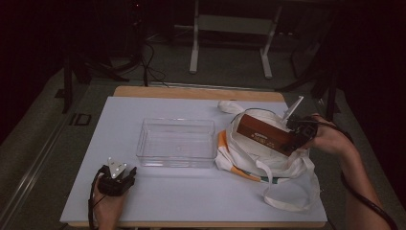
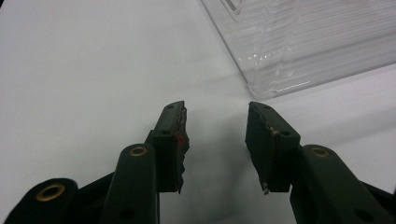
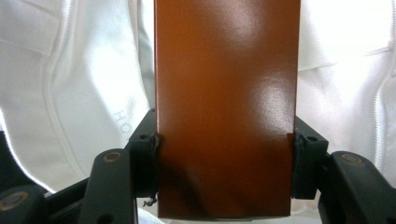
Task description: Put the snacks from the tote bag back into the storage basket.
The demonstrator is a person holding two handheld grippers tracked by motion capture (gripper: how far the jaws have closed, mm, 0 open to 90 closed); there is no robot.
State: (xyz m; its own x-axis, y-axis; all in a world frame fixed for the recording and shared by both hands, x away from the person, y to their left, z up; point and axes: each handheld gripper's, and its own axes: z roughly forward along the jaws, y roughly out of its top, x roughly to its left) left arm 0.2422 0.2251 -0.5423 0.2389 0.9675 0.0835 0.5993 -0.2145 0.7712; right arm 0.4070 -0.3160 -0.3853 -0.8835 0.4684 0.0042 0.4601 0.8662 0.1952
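A brown rectangular box point(image 1: 265, 134) hangs over a white cloth bag point(image 1: 249, 158) at the right of the table, held by one end in my right gripper point(image 1: 298, 136). In the right gripper view the box point(image 3: 226, 107) stands between both jaws, whose pads press on its two sides, with the white bag point(image 3: 70, 93) behind it. My left gripper point(image 1: 120, 173) rests low at the table's near left, open with nothing between its fingers point(image 2: 173, 140). A clear plastic bin point(image 1: 177, 142) sits empty in the middle; its corner point(image 2: 280, 60) lies just ahead of the left gripper point(image 2: 217, 149).
The white table top point(image 1: 143, 201) has a wooden edge at the back. The bag's long straps point(image 1: 287, 203) loop toward the near right edge. A metal stand point(image 1: 230, 28) and cables sit on the dark floor beyond the table.
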